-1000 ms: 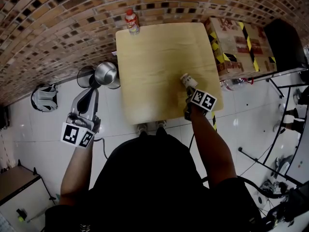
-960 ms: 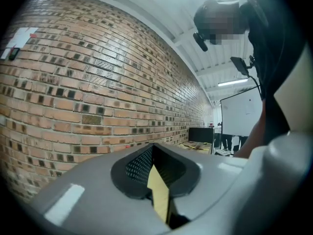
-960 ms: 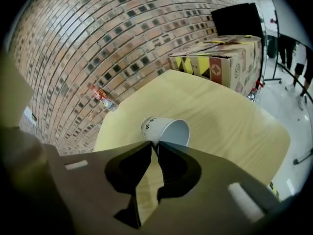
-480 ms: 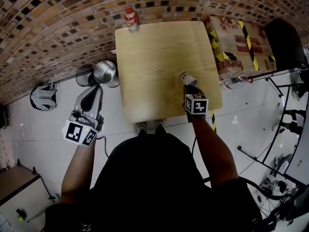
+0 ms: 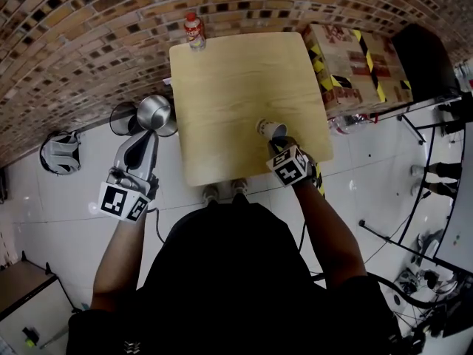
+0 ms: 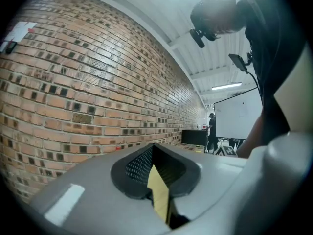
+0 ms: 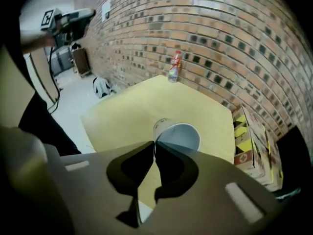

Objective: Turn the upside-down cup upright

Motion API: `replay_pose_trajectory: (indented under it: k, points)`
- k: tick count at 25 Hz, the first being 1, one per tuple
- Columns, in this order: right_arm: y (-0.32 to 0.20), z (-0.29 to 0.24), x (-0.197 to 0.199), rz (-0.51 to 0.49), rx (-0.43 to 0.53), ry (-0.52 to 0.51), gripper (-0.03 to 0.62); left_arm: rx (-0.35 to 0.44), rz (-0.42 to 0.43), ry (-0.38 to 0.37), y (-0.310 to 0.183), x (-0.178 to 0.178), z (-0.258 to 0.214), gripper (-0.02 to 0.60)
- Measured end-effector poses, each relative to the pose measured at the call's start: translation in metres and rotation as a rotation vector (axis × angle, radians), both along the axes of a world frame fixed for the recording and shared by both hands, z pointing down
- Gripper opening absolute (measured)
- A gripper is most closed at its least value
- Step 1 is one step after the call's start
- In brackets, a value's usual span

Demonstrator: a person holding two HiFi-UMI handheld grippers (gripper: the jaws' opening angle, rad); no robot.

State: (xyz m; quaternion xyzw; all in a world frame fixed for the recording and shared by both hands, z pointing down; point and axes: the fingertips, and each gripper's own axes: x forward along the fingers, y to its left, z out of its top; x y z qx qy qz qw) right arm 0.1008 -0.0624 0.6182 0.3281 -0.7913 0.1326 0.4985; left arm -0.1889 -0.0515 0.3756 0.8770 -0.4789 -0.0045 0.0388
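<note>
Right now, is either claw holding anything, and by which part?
The right claw is shut on the cup, pinching its wall at the rim; the cup is tilted with its open mouth showing. The left claw is shut and empty.

Right tongs: grey matt plastic. Cup between them: thin, smooth paper. Tabletop below them: matt, smooth wood.

1. A lab-like workroom: long brick wall, glossy white tiled floor.
2. Stands and cables clutter the floor past the table's right edge, near a hazard-taped cardboard box.
3. A whiteboard stands by the wall.
</note>
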Motion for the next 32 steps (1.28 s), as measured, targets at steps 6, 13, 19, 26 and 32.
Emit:
replay_pose_trajectory:
  k: [6, 13, 19, 26, 32]
  points:
    - [0.028, 0.023, -0.003, -0.196, -0.096, 0.257, 0.017, 0.02, 0.007, 0.009, 0.009, 0.002, -0.004, 0.0]
    - [0.036, 0.035, -0.016, -0.22, -0.159, 0.243, 0.018, 0.026, -0.029, 0.004, 0.015, -0.013, -0.008, 0.0]
    - [0.031, 0.03, -0.023, -0.225, -0.135, 0.203, 0.078, 0.022, -0.045, 0.008, 0.019, -0.021, -0.006, 0.0]
    - [0.028, 0.017, -0.032, -0.225, -0.12, 0.12, 0.097, 0.029, -0.049, 0.011, 0.016, -0.022, -0.009, 0.0]
    - [0.026, -0.01, -0.039, -0.182, -0.095, -0.03, 0.101, 0.027, -0.03, 0.015, 0.011, -0.017, -0.007, 0.0]
